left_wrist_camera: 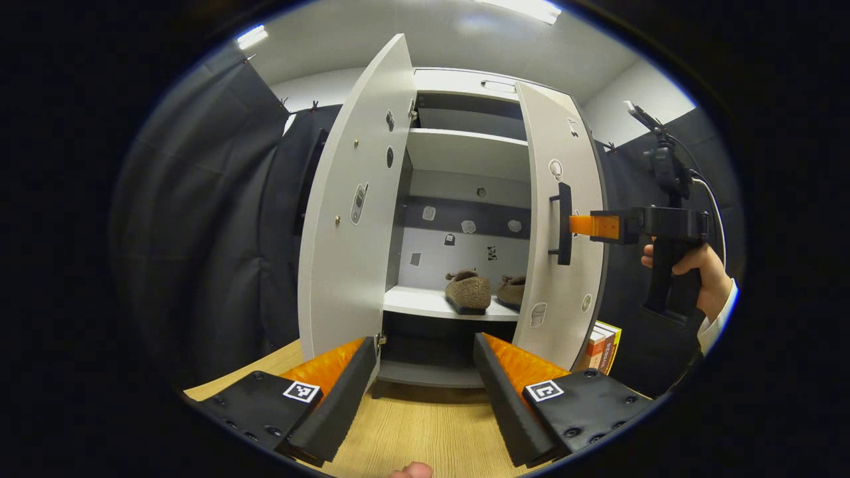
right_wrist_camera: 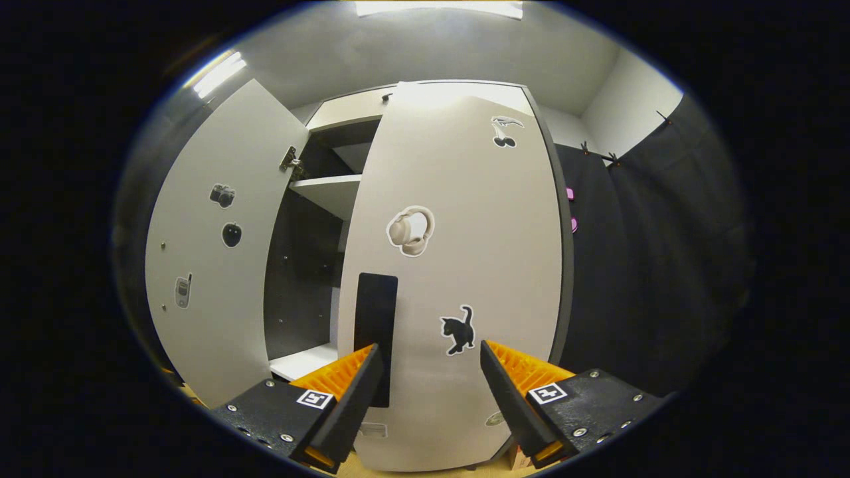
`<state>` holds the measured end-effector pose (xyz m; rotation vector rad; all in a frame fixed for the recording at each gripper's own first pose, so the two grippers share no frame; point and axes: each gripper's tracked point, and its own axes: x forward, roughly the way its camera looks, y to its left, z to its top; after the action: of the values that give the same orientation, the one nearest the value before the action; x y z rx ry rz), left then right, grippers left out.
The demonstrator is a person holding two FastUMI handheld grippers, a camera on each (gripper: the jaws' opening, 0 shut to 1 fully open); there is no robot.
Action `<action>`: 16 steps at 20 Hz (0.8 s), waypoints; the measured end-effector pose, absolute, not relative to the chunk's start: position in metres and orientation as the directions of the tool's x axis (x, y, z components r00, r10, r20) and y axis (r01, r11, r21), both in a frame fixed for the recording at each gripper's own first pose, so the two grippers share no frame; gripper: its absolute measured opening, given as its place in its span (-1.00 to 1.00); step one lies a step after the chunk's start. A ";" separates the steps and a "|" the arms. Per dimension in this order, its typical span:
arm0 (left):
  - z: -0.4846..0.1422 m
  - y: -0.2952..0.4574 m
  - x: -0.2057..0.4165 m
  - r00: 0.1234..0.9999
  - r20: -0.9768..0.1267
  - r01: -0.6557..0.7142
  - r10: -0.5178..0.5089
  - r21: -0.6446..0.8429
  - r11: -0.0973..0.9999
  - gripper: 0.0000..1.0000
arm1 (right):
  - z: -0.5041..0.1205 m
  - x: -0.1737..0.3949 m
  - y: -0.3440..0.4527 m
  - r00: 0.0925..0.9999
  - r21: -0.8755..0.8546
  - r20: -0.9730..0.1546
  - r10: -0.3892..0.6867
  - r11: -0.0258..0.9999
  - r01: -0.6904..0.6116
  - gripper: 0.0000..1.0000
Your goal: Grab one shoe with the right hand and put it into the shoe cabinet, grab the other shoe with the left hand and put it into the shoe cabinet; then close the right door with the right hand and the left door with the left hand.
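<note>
Left gripper view has the shoe cabinet [left_wrist_camera: 465, 159] with both doors ajar; two brown shoes [left_wrist_camera: 469, 292] sit side by side on the lower shelf [left_wrist_camera: 425, 304]; left gripper [left_wrist_camera: 425, 382] hovers over the wooden floor [left_wrist_camera: 412, 425], fingers spread, holding nothing; right gripper [left_wrist_camera: 579, 225] presses against the right door [left_wrist_camera: 561, 219] by its black handle [left_wrist_camera: 564, 223]. Right gripper view: fingers apart, door face [right_wrist_camera: 458, 265] right in front, handle [right_wrist_camera: 376, 332] by the left finger; left door [right_wrist_camera: 212, 252] swung wide.

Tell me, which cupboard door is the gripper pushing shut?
The right door, the one with the dark handle. The right gripper is up against its front. The left door stands wide open, with nothing touching it.
</note>
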<state>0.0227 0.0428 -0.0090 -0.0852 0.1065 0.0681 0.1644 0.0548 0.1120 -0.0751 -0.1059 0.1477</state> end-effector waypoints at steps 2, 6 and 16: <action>-0.010 0.043 0.024 0.992 -0.111 -0.073 0.063 -0.083 0.994 0.94 | 0.111 0.173 0.058 0.984 -0.080 0.096 0.151 0.986 -0.144 0.83; -0.014 0.044 0.026 0.991 -0.121 -0.066 0.056 -0.081 0.995 0.94 | 0.105 0.186 0.062 0.987 -0.012 0.073 0.140 0.990 -0.139 0.82; -0.017 0.049 0.029 0.991 -0.121 -0.065 0.054 -0.087 0.994 0.94 | 0.099 0.201 0.065 0.989 -0.041 0.074 0.130 0.991 -0.127 0.82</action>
<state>0.0290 0.0492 -0.0169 -0.0911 0.1191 0.0594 0.2012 0.0650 0.0995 -0.0362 -0.0765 0.1292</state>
